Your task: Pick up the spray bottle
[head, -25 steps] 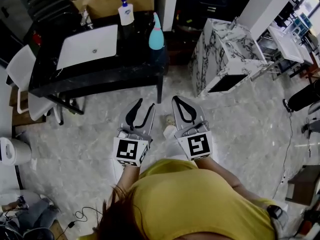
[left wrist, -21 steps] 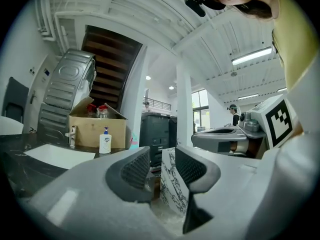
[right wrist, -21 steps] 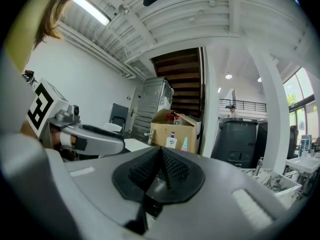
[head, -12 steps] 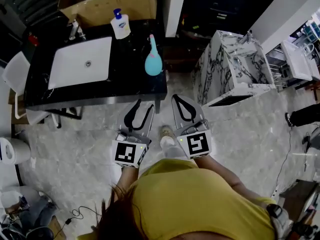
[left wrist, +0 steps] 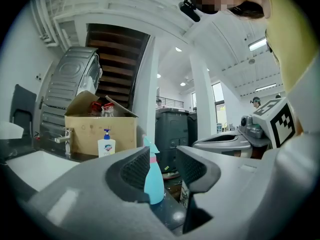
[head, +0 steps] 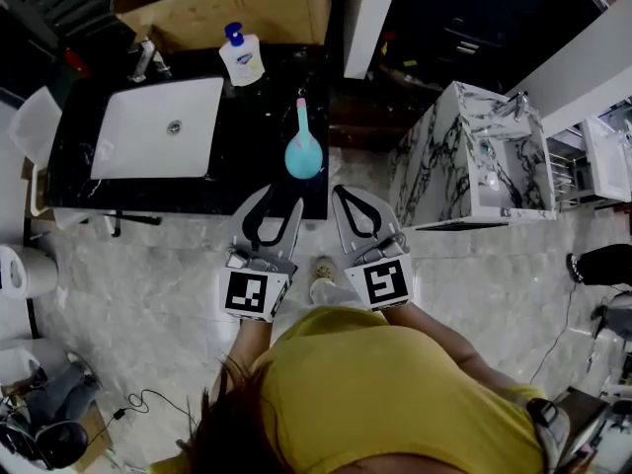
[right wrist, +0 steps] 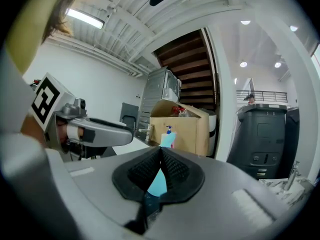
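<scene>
The teal spray bottle (head: 302,151) stands upright near the front right corner of the black counter (head: 252,181). My left gripper (head: 280,196) is held level just short of it, jaws open with nothing between them. In the left gripper view the bottle (left wrist: 153,179) shows in the gap, still beyond the pads (left wrist: 134,170). My right gripper (head: 343,192) hangs beside the counter's right end, shut and empty. In the right gripper view its pads (right wrist: 172,168) meet at the tips, and the bottle (right wrist: 158,182) shows behind them.
A white sink (head: 158,128) is set in the counter's left half. A soap pump bottle (head: 241,59) and a cardboard box (head: 222,8) stand behind it. A marble cabinet (head: 464,156) is at the right, and a white chair (head: 35,131) at the left.
The person and both grippers have advanced to the counter. The spray bottle, earlier well ahead, now stands just beyond the left gripper's tips. Neither gripper's jaws have changed.
</scene>
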`<state>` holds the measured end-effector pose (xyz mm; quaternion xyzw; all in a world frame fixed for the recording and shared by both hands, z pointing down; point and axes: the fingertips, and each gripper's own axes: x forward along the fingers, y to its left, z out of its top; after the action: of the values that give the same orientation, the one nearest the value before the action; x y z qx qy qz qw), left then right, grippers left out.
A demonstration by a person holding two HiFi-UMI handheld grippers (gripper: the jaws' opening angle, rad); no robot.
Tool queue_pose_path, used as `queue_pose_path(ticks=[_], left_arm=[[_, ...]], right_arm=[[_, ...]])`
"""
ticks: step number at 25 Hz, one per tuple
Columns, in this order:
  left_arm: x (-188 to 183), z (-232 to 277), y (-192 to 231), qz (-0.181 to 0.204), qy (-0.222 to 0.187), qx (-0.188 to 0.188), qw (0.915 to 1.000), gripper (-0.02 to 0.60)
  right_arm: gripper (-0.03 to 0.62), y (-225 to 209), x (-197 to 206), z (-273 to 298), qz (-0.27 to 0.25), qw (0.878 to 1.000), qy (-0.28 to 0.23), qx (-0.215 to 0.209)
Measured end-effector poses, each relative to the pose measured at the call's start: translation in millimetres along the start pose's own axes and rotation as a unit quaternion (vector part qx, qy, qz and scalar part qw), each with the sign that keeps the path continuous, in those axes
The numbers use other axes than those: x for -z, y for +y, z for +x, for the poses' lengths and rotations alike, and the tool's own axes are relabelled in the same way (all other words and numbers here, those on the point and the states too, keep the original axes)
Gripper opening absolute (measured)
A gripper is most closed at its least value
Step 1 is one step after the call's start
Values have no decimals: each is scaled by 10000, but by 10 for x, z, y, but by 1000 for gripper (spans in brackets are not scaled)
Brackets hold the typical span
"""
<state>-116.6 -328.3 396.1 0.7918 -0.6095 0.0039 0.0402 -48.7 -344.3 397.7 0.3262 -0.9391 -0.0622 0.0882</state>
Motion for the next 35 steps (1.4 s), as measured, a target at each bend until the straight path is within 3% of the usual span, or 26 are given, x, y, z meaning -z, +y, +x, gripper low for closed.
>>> queue_pose_path(ticks=[7,11,24,32,35], left_arm=[[144,408,119,-6,240,46,9997,194],[349,599,210,-37,424,119,9990,257],[1162,1080,299,165,1631,734,9837,415],[1465,1296,327,256,1907,989,9763,431],[1530,1336,301,122,1967,1109,9741,431]], right_arm=[[0,-191,166,130,158,9998,112,12],[0,-250,245,184,173,9995,239,56],[0,-525,402,351,336,9962,566,576],[0,-596,534,380,324,9934,756,797],[0,-602,523,390,347,9923,814,861]])
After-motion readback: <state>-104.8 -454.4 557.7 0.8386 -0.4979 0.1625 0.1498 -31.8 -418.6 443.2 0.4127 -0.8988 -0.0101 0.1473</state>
